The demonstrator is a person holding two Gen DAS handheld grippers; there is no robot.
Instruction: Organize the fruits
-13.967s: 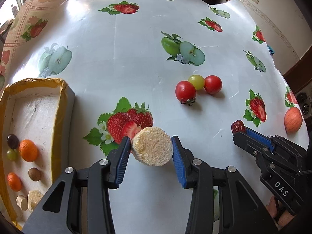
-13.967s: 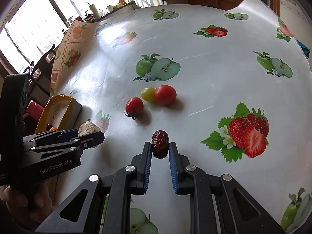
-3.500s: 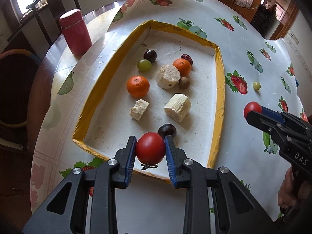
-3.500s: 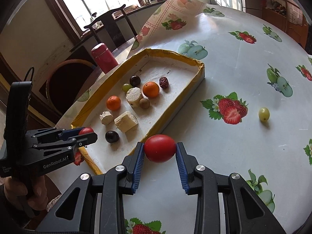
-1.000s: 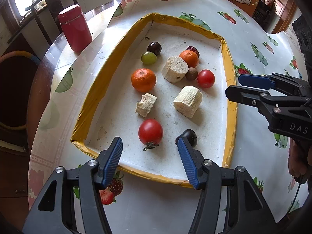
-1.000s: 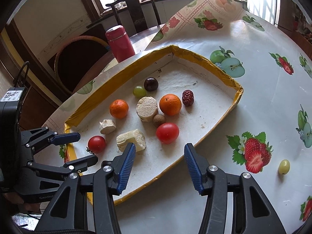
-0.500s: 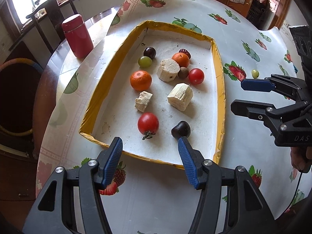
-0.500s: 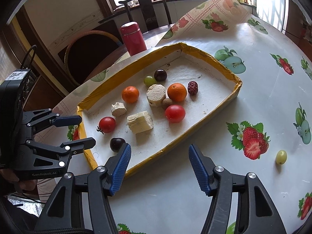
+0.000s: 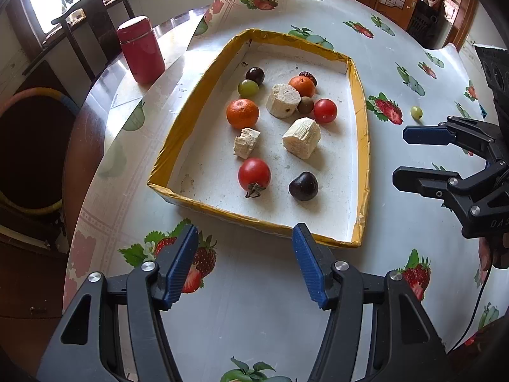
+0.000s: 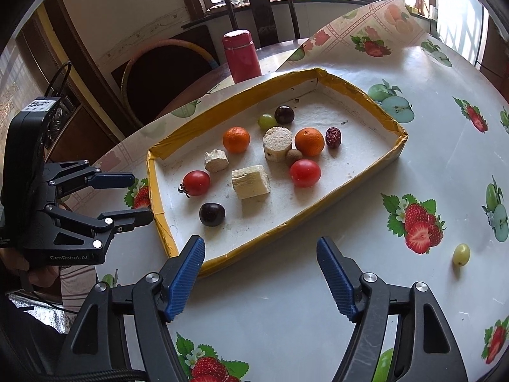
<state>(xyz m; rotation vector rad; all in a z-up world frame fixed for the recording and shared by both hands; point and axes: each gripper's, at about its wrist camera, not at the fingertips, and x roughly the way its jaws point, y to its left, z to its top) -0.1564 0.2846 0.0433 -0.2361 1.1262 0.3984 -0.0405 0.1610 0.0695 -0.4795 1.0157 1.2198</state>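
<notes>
A yellow-rimmed cardboard tray (image 9: 361,146) (image 10: 318,213) holds two red tomatoes (image 9: 254,174) (image 10: 304,173), two oranges (image 9: 242,113), dark grapes (image 9: 303,186), a green grape, a red date and pale sugarcane chunks (image 9: 301,137). A green grape (image 10: 461,254) (image 9: 416,112) lies alone on the tablecloth, right of the tray. My left gripper (image 9: 245,246) (image 10: 130,195) is open and empty, above the tablecloth just short of the tray's near edge. My right gripper (image 10: 261,262) (image 9: 400,156) is open and empty, beside the tray's long side.
A red flask (image 9: 141,49) (image 10: 241,55) stands on bare table beyond the tray. The fruit-print tablecloth (image 10: 445,159) curls up at its far edge. A chair and a hoop stand off the table's left side.
Both grippers let go of their tomatoes in the tray, opened, and have drawn back from it. The tray looks farther off than half a second ago.
</notes>
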